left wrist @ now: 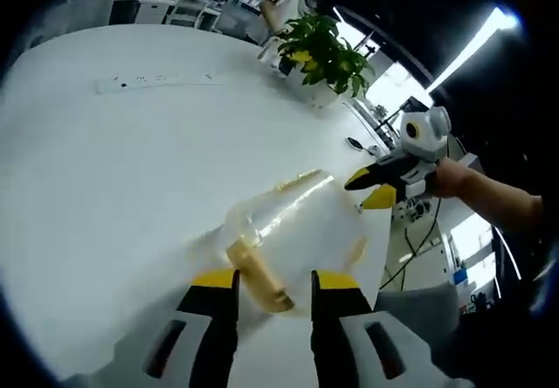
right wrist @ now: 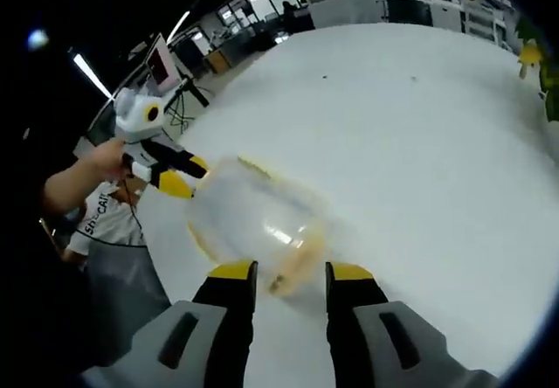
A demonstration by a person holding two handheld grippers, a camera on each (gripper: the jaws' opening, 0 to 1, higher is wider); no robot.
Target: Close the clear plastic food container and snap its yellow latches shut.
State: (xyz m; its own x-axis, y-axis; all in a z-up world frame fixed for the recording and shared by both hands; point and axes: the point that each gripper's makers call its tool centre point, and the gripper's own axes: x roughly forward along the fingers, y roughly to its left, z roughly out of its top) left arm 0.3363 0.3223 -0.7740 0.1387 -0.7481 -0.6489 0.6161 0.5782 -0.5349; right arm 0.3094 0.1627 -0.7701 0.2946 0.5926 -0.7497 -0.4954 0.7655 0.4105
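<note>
The clear plastic container (left wrist: pixel 293 222) lies on the white table (left wrist: pixel 113 187), with yellow latches along its rim. One yellow latch (left wrist: pixel 258 276) sits in the gap between my left gripper's (left wrist: pixel 275 281) open jaws without touching them. My right gripper (left wrist: pixel 370 186), held by a hand, is at the container's far right edge. In the right gripper view the container (right wrist: pixel 262 213) is blurred. A yellow latch (right wrist: pixel 295 266) lies between my right gripper's (right wrist: pixel 291 273) open jaws. The left gripper (right wrist: pixel 183 175) hovers at the container's far left side.
A white power strip (left wrist: pixel 157 80) lies far back on the table, and a potted plant (left wrist: pixel 327 56) stands near its far edge. The table edge (right wrist: pixel 166 257) runs close to the container. A person in a white shirt (right wrist: pixel 105 218) and a monitor (right wrist: pixel 162 56) are beyond it.
</note>
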